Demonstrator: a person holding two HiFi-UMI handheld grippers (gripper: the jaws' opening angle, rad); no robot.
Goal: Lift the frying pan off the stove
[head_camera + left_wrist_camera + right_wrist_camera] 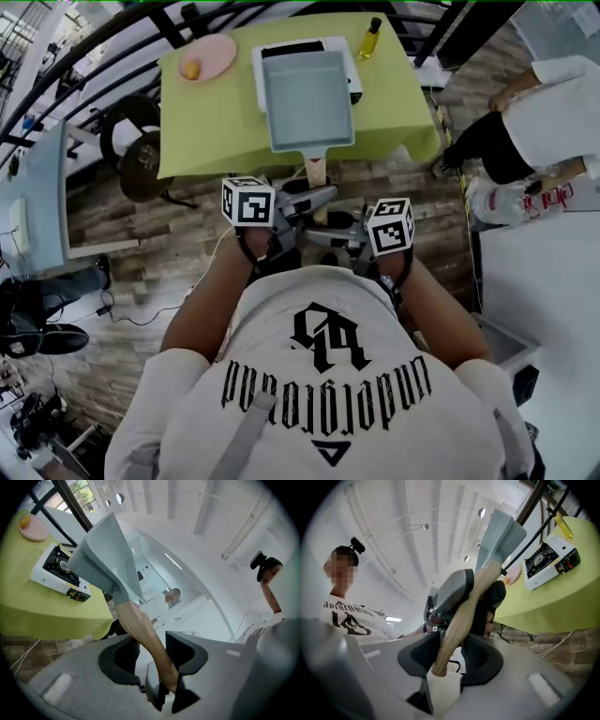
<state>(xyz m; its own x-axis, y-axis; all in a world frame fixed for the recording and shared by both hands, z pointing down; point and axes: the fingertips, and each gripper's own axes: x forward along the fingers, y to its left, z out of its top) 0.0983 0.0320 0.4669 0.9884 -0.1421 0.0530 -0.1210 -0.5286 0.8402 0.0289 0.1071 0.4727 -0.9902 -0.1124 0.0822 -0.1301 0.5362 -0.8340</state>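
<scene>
Two tongs share one handle: left tongs (152, 657) and right tongs (450, 660) are each closed partway, pads pressing the wooden handle (140, 630) of the frying pan (307, 101) from opposite sides.

Pan is off the stove (55, 568). The burner shows bare in both gripper views, with the pan raised in the air. Clearance is hard to gauge from above, probably modest.

Risk: the pan's weight sits far out from the grips, so the slim handle could roll or droop between the pads and tip the pan onto the stove or the surface (211, 127). The tongs also crowd each other, so a slip of one loads the other.

Room: bottle (371, 37) and plate (208, 56) sit at the far corners, well apart. There is open floor on the near side, and a bystander (539, 117) stands off to the right.
</scene>
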